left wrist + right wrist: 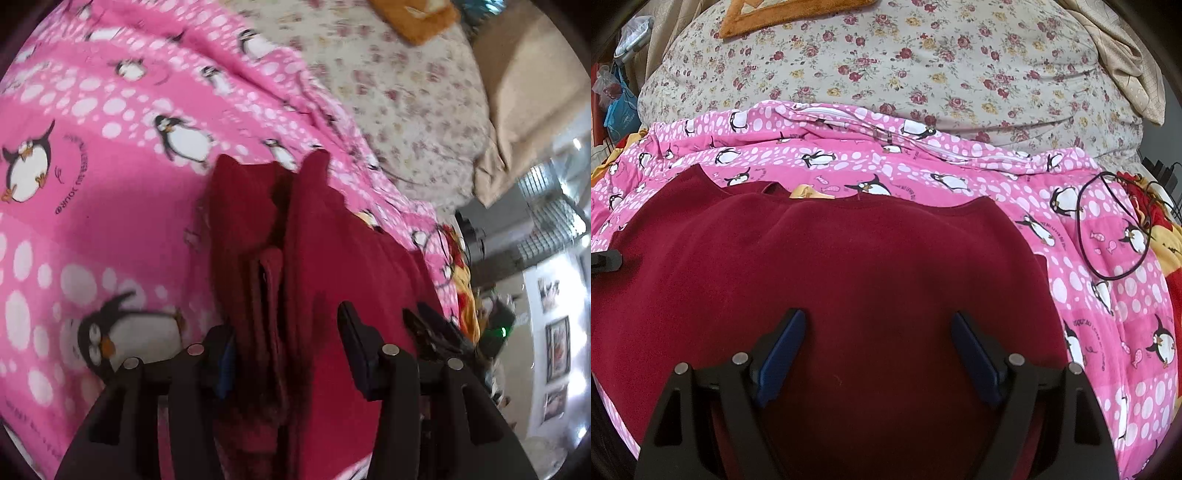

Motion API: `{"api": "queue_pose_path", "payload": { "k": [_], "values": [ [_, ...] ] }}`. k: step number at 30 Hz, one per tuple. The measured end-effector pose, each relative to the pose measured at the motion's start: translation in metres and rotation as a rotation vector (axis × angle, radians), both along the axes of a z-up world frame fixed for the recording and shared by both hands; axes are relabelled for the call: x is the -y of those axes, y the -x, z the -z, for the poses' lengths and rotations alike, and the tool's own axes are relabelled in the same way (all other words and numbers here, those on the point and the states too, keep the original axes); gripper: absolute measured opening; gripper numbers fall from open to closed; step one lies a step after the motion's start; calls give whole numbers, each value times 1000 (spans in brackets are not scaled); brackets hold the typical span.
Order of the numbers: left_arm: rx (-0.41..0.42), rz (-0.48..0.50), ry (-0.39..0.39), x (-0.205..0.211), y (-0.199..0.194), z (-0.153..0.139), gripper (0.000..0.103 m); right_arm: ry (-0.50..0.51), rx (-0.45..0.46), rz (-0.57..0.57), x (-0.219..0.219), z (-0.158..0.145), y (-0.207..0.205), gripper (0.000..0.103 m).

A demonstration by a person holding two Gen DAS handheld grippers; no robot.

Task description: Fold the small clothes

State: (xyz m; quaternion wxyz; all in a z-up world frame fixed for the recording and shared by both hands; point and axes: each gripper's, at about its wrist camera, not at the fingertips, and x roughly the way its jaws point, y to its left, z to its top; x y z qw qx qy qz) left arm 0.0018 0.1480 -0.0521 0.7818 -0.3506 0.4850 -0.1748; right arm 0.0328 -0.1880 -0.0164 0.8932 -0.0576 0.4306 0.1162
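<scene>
A dark red fleece garment (849,258) lies spread on a pink penguin-print blanket (1108,302). In the left wrist view the garment (325,258) shows bunched folds running between the fingers. My left gripper (286,336) is open, its jaws wide apart with the red folds lying between them. My right gripper (879,332) is open, hovering over the garment's near part, its blue pads (783,350) apart with nothing between them. The tip of the left gripper (605,260) shows at the garment's left edge.
A floral bedsheet (923,66) lies beyond the blanket, with an orange towel (775,14) at the back. A black cable loop (1108,229) lies on the blanket at the right. A beige cloth (1123,55) lies at the far right. Shelves and pictures (554,332) stand beside the bed.
</scene>
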Motion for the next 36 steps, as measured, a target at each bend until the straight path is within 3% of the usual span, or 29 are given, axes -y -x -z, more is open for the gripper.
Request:
{"api": "queue_pose_path", "payload": {
  "k": [4,11,12,15,21,25,30,36],
  "values": [
    [1,-49,51,-6,-1,2,38,-4,1,-3,1,1,0,85],
    [23,-33,-27,1,3,-2,38,-4,-6,-3,1,0,0,85],
    [28,-27,-46,2,3,-4,38,-6,-10,-6,1,0,0,85],
    [49,-7,-154,12,6,-10,20,-15,-28,-15,4,-2,0,85],
    [120,-24,-399,39,16,-18,17,-1,-41,-38,7,-5,5,86],
    [162,-44,-565,59,23,-19,21,3,-37,-44,8,-5,7,86],
    [173,-59,-641,67,25,-18,26,8,-20,-43,7,-3,8,89],
    [172,-64,-632,65,26,-19,27,13,-7,-40,6,-2,8,91]
  ]
}}
